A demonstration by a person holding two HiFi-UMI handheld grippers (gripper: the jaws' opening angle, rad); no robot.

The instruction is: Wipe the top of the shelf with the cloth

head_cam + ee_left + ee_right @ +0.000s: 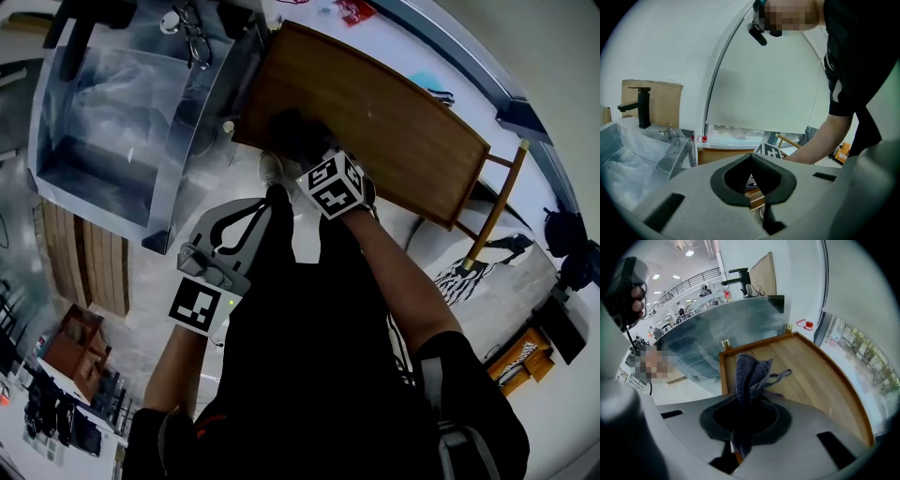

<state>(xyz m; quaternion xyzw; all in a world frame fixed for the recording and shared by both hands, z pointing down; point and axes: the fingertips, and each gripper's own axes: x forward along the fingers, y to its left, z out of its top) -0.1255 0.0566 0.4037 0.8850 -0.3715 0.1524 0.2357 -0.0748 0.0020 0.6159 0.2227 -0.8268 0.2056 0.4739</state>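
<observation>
The cloth [749,373] is pinched in the right claw [749,399], whose jaws are closed on a bunched fold of it, the loose blue-grey end sticking out ahead toward the wooden shelf top [811,376]. The board lies directly in front of and below that claw. Its long axis runs away to the right from the near corner beside the steel sink [717,329], so most of the surface lies ahead along that line. In the head view the cloth appears to sit on the board near its front edge, though I cannot tell whether it is pressed flat. The left claw [751,157] is well back from the shelf at the person's side, closed on nothing, so I judge the wiping stroke falls to the right hand.
</observation>
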